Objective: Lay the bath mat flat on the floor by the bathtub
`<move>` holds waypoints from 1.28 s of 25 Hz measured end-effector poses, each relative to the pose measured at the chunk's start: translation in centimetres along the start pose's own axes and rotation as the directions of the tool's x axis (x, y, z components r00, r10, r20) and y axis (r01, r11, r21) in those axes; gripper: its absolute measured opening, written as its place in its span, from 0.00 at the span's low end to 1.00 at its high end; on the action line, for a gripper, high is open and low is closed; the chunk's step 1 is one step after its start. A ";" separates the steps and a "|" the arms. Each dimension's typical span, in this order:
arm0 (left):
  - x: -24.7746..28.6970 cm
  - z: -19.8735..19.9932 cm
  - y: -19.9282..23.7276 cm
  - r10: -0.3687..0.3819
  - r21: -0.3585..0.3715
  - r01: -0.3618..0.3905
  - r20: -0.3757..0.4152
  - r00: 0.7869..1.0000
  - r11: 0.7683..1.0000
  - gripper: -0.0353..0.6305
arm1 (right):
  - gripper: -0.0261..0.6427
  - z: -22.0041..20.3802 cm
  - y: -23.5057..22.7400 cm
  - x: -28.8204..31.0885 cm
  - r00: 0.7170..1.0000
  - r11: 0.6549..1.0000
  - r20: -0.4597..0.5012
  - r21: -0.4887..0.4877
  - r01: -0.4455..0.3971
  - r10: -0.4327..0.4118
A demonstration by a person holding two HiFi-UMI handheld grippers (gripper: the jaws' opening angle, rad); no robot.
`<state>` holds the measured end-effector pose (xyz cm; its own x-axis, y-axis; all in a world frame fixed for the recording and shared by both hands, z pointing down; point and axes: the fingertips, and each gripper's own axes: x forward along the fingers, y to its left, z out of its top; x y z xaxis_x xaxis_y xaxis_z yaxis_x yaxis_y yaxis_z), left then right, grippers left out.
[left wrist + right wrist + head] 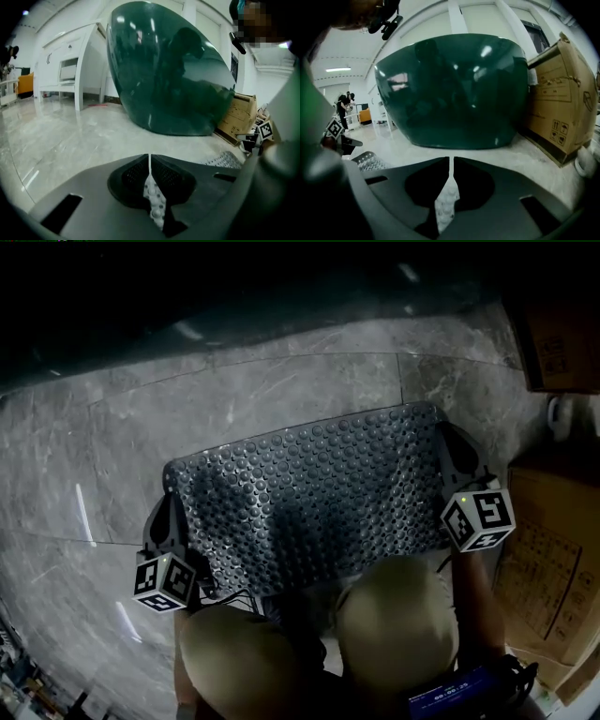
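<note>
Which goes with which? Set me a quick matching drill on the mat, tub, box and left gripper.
Things:
1. mat
2. tub
3. box
4. left gripper

Descriptions:
A. dark green and glossy
B. shut on the mat's edge
C. brown cardboard, beside the tub
D. grey, studded, spread out

Pairs: 1-D, 2-A, 3-C, 4-B
</note>
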<state>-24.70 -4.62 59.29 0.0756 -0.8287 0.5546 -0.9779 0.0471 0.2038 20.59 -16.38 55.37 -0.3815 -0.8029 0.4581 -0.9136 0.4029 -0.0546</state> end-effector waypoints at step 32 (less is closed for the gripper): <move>0.1 11.8 -5.0 0.061 0.319 -0.134 0.228 0.972 0.938 0.10 | 0.07 10.5 6.3 0.3 0.972 0.977 0.232 -0.215 0.007 0.044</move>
<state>-22.08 -11.50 48.80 -0.0305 -0.9295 0.3677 -0.9898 -0.0231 -0.1404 13.25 -18.63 45.87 -0.4438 -0.8643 0.2368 -0.8646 0.4824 0.1403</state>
